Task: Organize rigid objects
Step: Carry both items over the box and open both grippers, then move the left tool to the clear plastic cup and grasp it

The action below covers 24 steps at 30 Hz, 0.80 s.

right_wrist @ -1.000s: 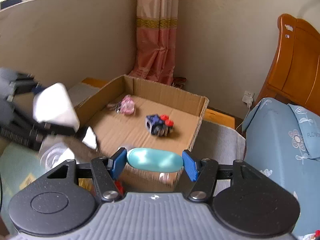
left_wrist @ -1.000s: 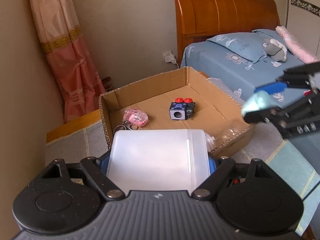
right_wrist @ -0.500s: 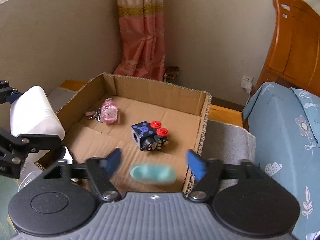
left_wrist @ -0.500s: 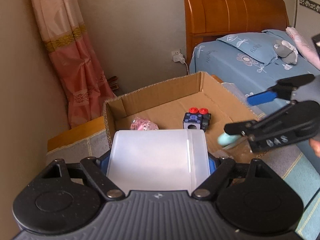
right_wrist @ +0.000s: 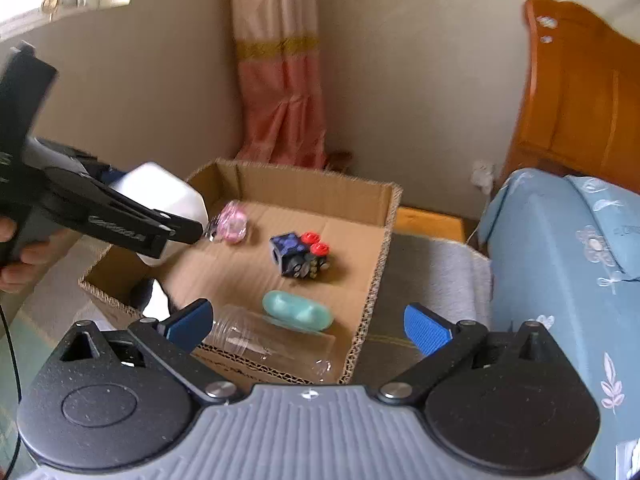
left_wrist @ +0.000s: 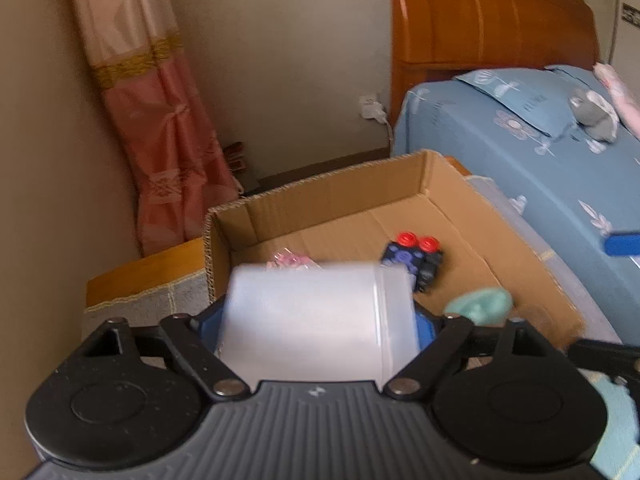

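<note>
An open cardboard box [right_wrist: 384,240] [left_wrist: 320,200] holds a pink keychain [right_wrist: 232,226], a blue cube toy with red buttons [right_wrist: 300,256] [left_wrist: 412,256] and a teal oval case [right_wrist: 298,316] [left_wrist: 480,306]. My right gripper [right_wrist: 308,325] hangs over the box's near wall. Its jaws are opening wide and nothing sits between the pads; the case lies below them on the box floor. My left gripper [left_wrist: 320,320] is over the box's left corner. Its jaws are opening around a white plastic container [left_wrist: 316,320] [right_wrist: 160,196], which sits tilted and blurred between the blue pads.
A clear plastic cup [right_wrist: 260,340] lies at the box's near wall. Right of the box stands a bed with a blue sheet [right_wrist: 560,260] and a wooden headboard [left_wrist: 480,20]. A pink curtain [left_wrist: 160,120] hangs behind it. A hand [right_wrist: 12,264] holds the left gripper.
The right gripper opened and the teal case dropped from it onto the box floor. The left gripper moved in over the box, and its white container has tilted.
</note>
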Each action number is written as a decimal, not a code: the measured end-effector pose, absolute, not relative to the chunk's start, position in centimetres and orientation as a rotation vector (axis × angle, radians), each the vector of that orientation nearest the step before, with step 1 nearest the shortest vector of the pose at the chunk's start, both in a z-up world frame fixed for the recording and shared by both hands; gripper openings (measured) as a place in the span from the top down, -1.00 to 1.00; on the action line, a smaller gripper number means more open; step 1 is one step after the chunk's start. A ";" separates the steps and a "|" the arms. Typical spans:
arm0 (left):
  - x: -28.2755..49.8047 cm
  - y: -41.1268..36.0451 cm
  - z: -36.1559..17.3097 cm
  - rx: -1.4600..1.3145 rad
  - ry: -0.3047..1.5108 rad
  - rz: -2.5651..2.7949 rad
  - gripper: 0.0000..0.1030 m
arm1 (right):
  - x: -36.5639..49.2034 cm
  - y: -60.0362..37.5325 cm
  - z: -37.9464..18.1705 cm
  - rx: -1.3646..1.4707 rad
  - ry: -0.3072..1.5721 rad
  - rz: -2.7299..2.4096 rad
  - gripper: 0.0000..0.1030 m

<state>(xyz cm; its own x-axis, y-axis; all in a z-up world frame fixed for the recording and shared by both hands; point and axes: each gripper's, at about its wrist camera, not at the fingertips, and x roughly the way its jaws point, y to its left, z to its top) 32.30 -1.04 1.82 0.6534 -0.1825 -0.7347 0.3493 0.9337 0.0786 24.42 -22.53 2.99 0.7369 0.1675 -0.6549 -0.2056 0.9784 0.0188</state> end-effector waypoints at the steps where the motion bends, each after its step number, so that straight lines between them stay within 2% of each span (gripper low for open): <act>1: 32.4 -0.9 1.8 0.210 0.803 -0.296 -0.82 | 24.2 -22.6 3.1 -0.051 0.711 0.204 -1.00; 8: 31.1 0.1 2.5 0.169 0.828 -0.283 -0.84 | 22.2 -22.6 3.5 -0.051 0.728 0.217 -1.00; 13: 28.9 0.1 3.5 0.196 0.822 -0.282 -0.91 | 20.6 -21.6 2.5 -0.065 0.763 0.231 -1.00; 24: 22.9 0.8 3.7 0.222 0.778 -0.279 -0.91 | 15.9 -19.7 0.3 -0.046 0.790 0.239 -1.00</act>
